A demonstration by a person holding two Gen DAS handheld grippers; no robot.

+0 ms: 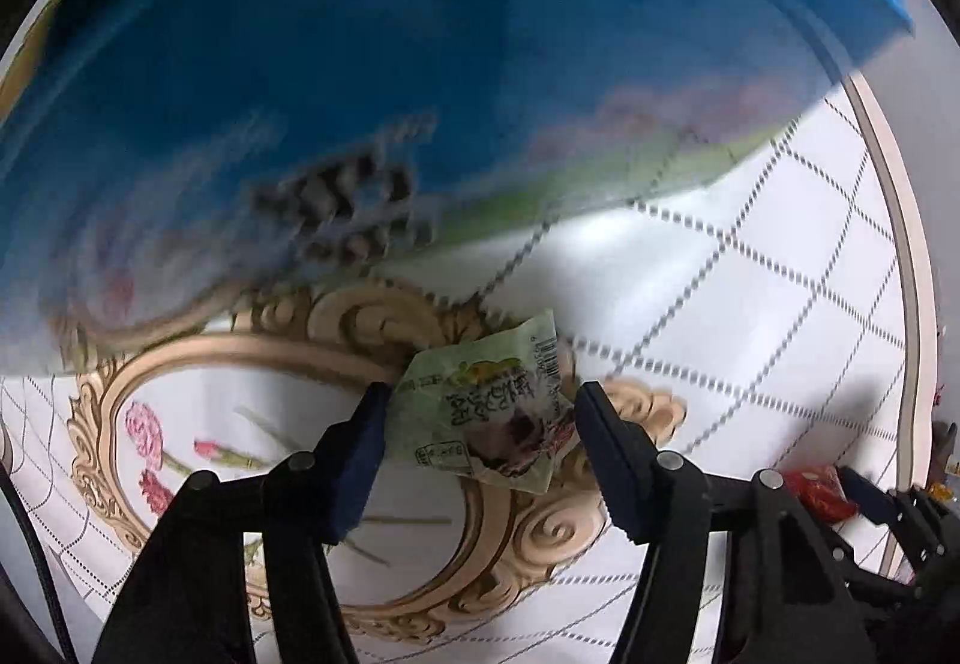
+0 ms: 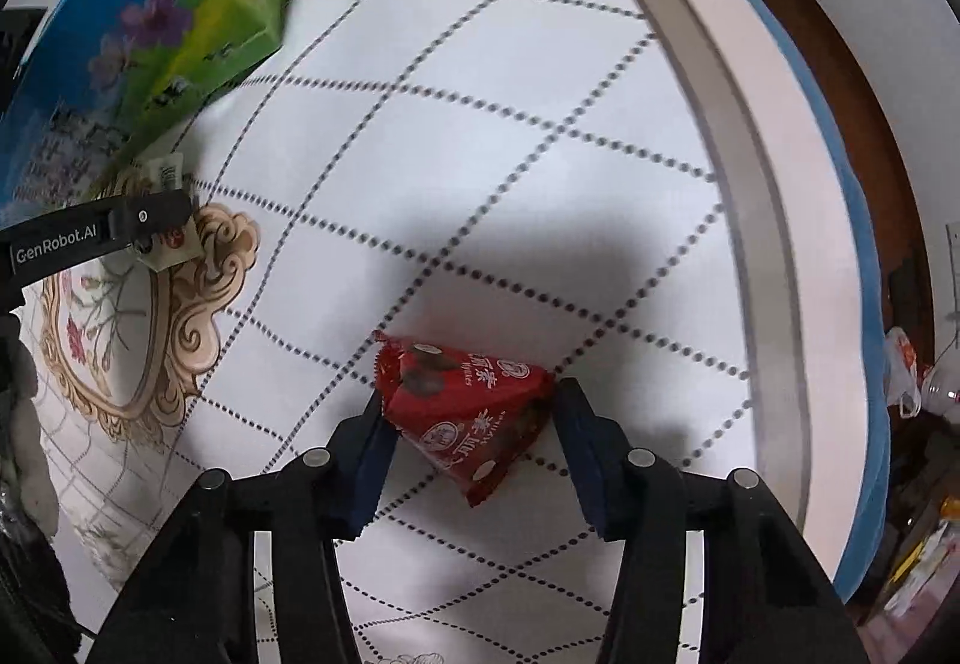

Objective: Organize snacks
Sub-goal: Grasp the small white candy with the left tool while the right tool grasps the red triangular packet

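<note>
My left gripper is shut on a pale green snack packet and holds it above the table, just below the big blue box that fills the top of the left wrist view. My right gripper is shut on a red snack packet held over the white tablecloth. The red packet also shows at the right edge of the left wrist view. The blue box and the left gripper with its green packet show at the left of the right wrist view.
The round table has a white cloth with dotted diamond lines and a gold floral medallion in the middle. The table rim curves along the right. Clutter and a plastic bag lie beyond it on the right.
</note>
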